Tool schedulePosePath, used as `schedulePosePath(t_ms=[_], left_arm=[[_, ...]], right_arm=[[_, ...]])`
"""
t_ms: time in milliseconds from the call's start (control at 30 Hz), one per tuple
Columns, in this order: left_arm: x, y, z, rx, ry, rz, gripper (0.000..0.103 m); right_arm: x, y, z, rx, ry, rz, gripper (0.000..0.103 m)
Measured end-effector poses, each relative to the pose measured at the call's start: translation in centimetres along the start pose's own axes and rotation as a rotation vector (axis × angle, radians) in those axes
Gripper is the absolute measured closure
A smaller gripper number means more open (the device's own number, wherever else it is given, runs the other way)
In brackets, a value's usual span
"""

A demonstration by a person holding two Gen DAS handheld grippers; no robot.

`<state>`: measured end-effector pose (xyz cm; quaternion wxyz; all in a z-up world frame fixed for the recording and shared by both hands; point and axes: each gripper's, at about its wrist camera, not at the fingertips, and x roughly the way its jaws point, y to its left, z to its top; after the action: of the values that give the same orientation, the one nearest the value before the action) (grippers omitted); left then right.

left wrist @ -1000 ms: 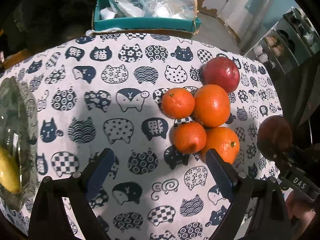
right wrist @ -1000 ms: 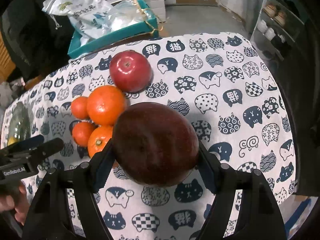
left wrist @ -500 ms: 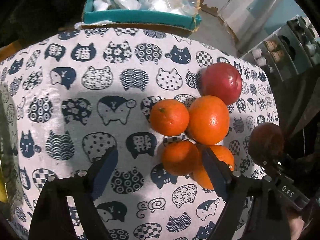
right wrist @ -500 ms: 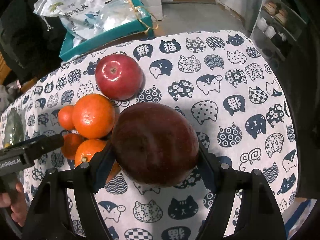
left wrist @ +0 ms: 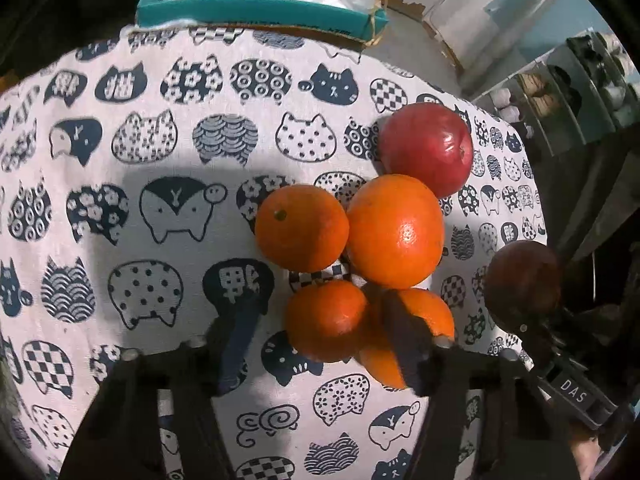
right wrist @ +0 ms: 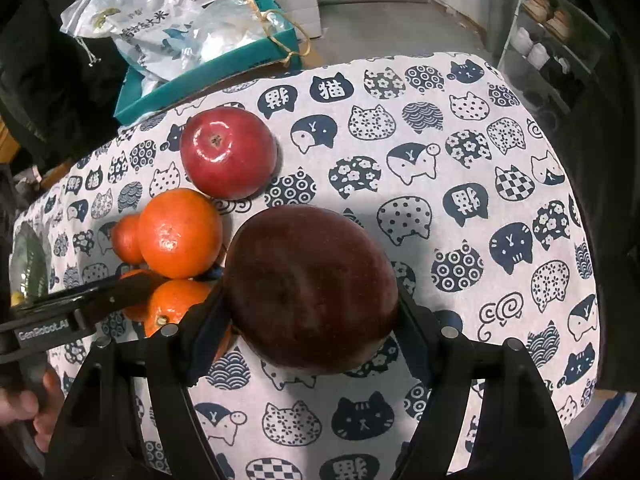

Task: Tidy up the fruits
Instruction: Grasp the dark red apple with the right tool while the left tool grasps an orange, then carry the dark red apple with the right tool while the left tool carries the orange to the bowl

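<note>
Several oranges lie clustered on the cat-print tablecloth [left wrist: 160,168], with a bright red apple [left wrist: 426,148] touching their far side; that apple also shows in the right wrist view [right wrist: 228,152]. My left gripper [left wrist: 324,344] is open, its fingers either side of the nearest small orange [left wrist: 326,320]. Another orange [left wrist: 416,332] sits partly behind the right finger. My right gripper [right wrist: 308,328] is shut on a dark red apple [right wrist: 312,284] and holds it above the cloth, right of the oranges. That dark apple also shows in the left wrist view [left wrist: 522,284].
A teal box [left wrist: 256,12] with plastic bags stands beyond the table's far edge. A glass bowl [right wrist: 28,268] with something yellow sits at the far left. Shelves [right wrist: 560,28] stand to the right. The table's right edge is near the apple.
My left gripper has moved forward and right to the oranges, so its fingers now flank the nearest one. My right gripper with the dark apple has moved slightly closer to the cluster.
</note>
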<state>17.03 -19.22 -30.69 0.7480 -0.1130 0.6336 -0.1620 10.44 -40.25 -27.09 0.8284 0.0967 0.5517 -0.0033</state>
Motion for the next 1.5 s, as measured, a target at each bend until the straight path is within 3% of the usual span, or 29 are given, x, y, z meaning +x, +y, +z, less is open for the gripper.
schedulePosePath(t_ms=[133, 300, 933, 1500], left_arm=[[0.0, 0.1, -0.2, -0.009, 0.005, -0.04, 0.058], [-0.8, -1.1, -0.6, 0.079, -0.035, 0.073, 0.06], [-9.3, -1.0, -2.1, 0.214, -0.251, 0.227, 0.06], [-18.6, 1.4, -4.2, 0.196, -0.411, 0.218, 0.06]], right_arm=[[-0.1, 0.0, 0.0, 0.006, -0.001, 0.005, 0.027], [-0.4, 0.5, 0.0, -0.006, -0.006, 0.008, 0.027], [-5.1, 5.2, 0.7, -0.137, -0.124, -0.019, 0.027], [-11.2, 11.9, 1.3, -0.245, -0.26, 0.049, 0.027]])
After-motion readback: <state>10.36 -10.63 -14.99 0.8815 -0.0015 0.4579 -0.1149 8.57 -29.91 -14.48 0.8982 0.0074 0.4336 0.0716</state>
